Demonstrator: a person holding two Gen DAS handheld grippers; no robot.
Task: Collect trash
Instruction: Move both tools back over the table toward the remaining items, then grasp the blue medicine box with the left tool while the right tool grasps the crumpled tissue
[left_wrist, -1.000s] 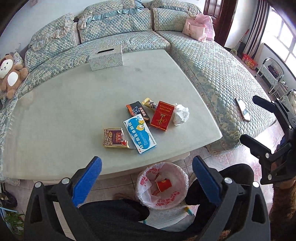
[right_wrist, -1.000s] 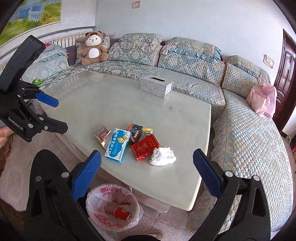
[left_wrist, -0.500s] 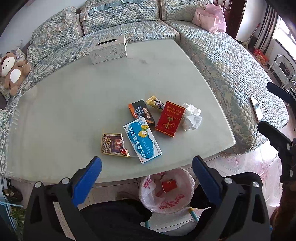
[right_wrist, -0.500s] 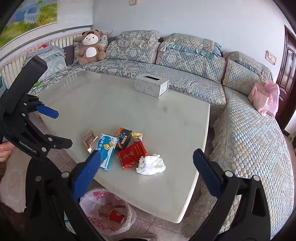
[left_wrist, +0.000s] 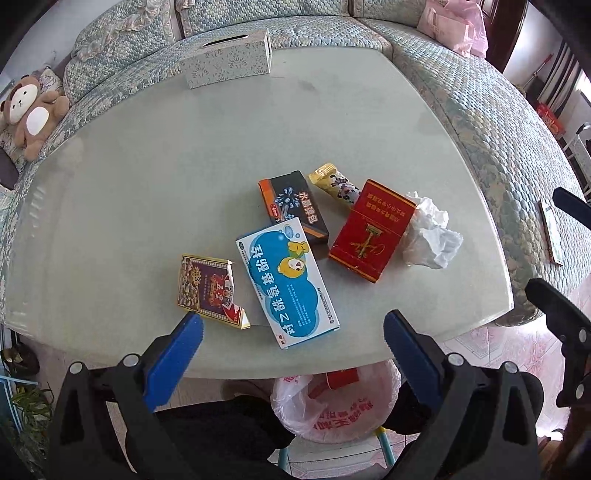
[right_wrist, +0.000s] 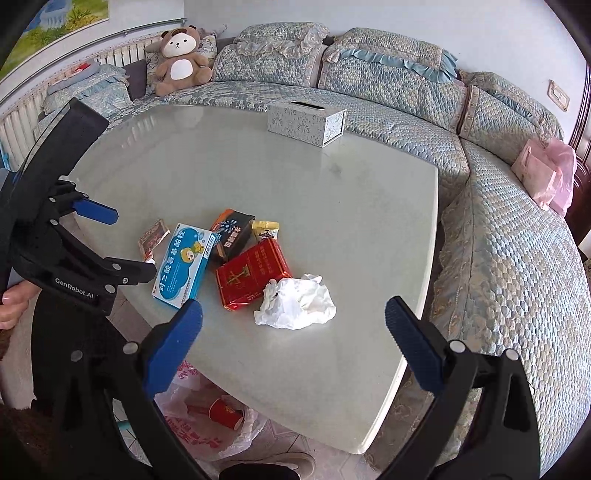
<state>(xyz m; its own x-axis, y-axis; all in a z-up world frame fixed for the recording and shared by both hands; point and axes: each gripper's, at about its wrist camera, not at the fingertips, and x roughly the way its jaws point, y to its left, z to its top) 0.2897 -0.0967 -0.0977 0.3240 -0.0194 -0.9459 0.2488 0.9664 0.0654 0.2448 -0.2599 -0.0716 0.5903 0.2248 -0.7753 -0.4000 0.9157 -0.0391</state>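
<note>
Both grippers (left_wrist: 291, 332) wide over trash (left_wrist: 288, 280)

Bright daylight, sharp focus, strong fisheye bending at edges.

The bin bag (left_wrist: 332, 410) under the surface (left_wrist: 147, 184) was partly covered by the surface's near edge, and its contents could be read only as red scraps. The print on the blue carton (left_wrist: 286, 280) was too small to be made out. The candy wrapper (right_wrist: 264, 229) was half hidden behind the red pack (right_wrist: 253, 273). The left tongs (right_wrist: 94, 240) were cut off by the picture's left edge.
</note>
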